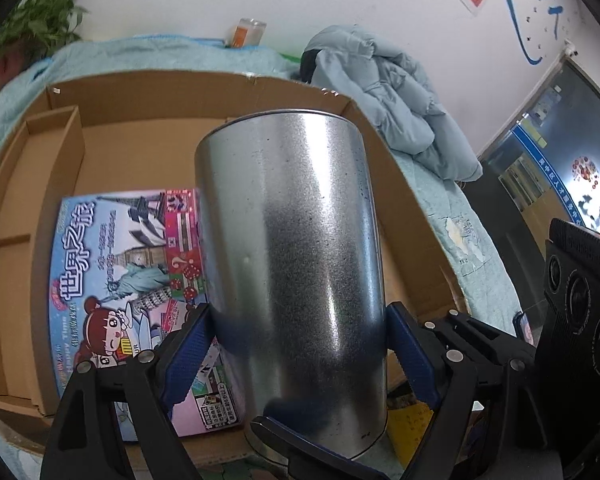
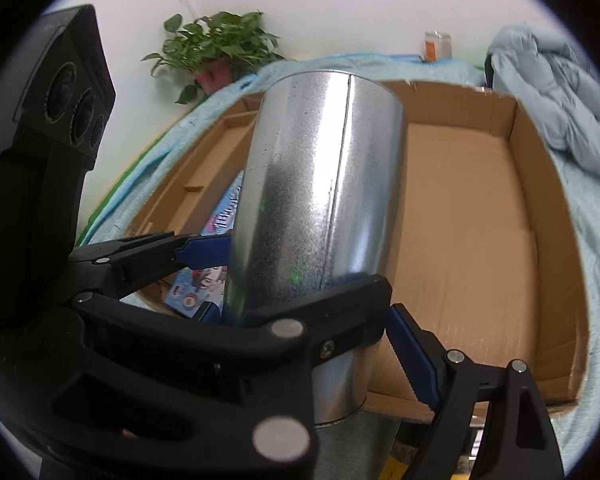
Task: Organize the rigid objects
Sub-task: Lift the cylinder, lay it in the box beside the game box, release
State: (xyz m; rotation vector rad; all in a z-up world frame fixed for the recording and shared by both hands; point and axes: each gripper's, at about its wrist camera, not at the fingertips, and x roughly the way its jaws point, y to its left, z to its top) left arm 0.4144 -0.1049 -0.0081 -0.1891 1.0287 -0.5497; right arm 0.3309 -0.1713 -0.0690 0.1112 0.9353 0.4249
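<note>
Two grippers carry one big can.

The left gripper (image 1: 296,344) and right gripper (image 2: 296,312) both squeeze the tall shiny silver metal can (image 1: 296,248), jaws wide, over the flat brown cardboard box (image 1: 140,148), probably because it is bulky.

Shiny speckled metal can (image 1: 296,264), matt cardboard box (image 1: 148,148), fuzzy cloth (image 1: 480,248).

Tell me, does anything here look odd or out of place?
Nothing looks spilled or broken. The metal can is tilted, held between both grippers above the cardboard box. A game box lies flat inside. The only stray thing is a crumpled jacket heaped beside the box.
</note>
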